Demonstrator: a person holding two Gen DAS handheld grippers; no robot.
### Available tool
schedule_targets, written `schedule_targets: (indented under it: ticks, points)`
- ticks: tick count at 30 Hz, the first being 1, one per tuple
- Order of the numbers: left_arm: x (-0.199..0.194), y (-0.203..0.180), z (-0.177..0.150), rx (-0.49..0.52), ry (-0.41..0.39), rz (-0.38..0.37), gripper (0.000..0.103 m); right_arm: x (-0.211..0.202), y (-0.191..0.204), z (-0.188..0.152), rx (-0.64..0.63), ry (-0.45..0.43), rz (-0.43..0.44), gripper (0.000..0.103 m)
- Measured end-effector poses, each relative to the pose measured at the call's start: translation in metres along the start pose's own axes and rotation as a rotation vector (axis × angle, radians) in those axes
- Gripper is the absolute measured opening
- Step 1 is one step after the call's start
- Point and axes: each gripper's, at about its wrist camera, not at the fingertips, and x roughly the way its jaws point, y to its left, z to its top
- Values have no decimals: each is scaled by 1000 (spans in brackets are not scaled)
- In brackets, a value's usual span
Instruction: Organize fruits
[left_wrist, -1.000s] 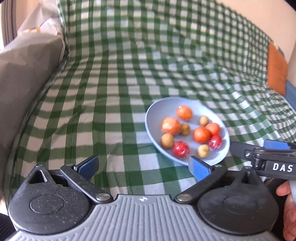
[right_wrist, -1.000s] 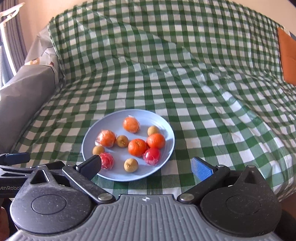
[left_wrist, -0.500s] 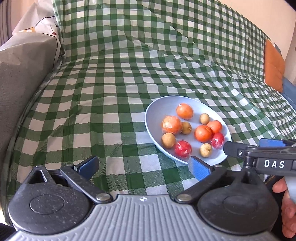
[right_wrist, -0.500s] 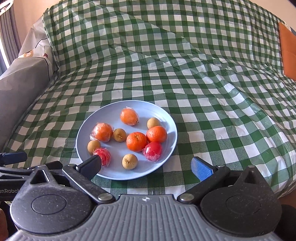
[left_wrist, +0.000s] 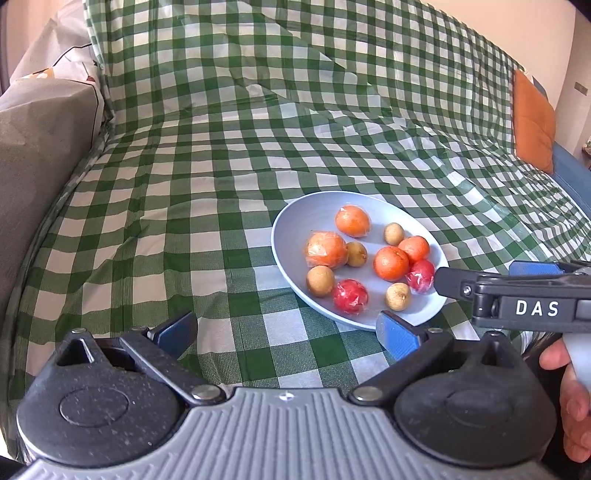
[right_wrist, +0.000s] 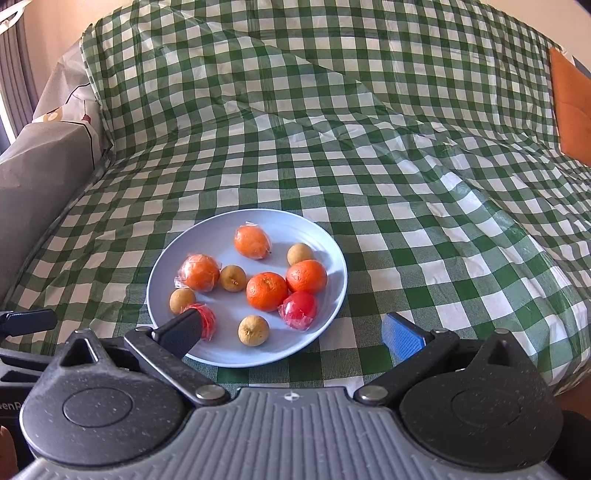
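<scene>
A pale blue plate (right_wrist: 184, 251) (left_wrist: 295, 221) lies on the green checked cloth. It holds several oranges (right_wrist: 266, 291) (left_wrist: 390, 263), some wrapped in plastic, two wrapped red fruits (right_wrist: 300, 309) (left_wrist: 351, 296) and several small brown fruits (right_wrist: 253, 330) (left_wrist: 320, 280). My left gripper (left_wrist: 286, 330) is open and empty, low and left of the plate's near rim. My right gripper (right_wrist: 290, 334) is open and empty over the plate's near edge; its left finger hides part of one red fruit. The right gripper also shows in the left wrist view (left_wrist: 517, 295) beside the plate.
The checked cloth (right_wrist: 406, 184) covers a sofa-like seat and rises up its back. A grey cushion (left_wrist: 33, 147) stands at the left. An orange cushion (left_wrist: 532, 122) is at the far right. The cloth's front edge drops off at the right.
Both grippers have drawn back and tilted a little, so the plate sits slightly farther up in both views. The fruits have not moved. Both grippers stay open.
</scene>
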Motion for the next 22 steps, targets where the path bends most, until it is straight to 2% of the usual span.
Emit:
schedule_targets:
  ticks: [16, 22]
  points:
    - [7, 1, 5, -21, -5, -13, 103, 4, -2, 3, 28, -3, -10, 102]
    - [4, 0, 6, -12, -52, -24, 103, 5, -11, 15, 95, -17, -11, 102]
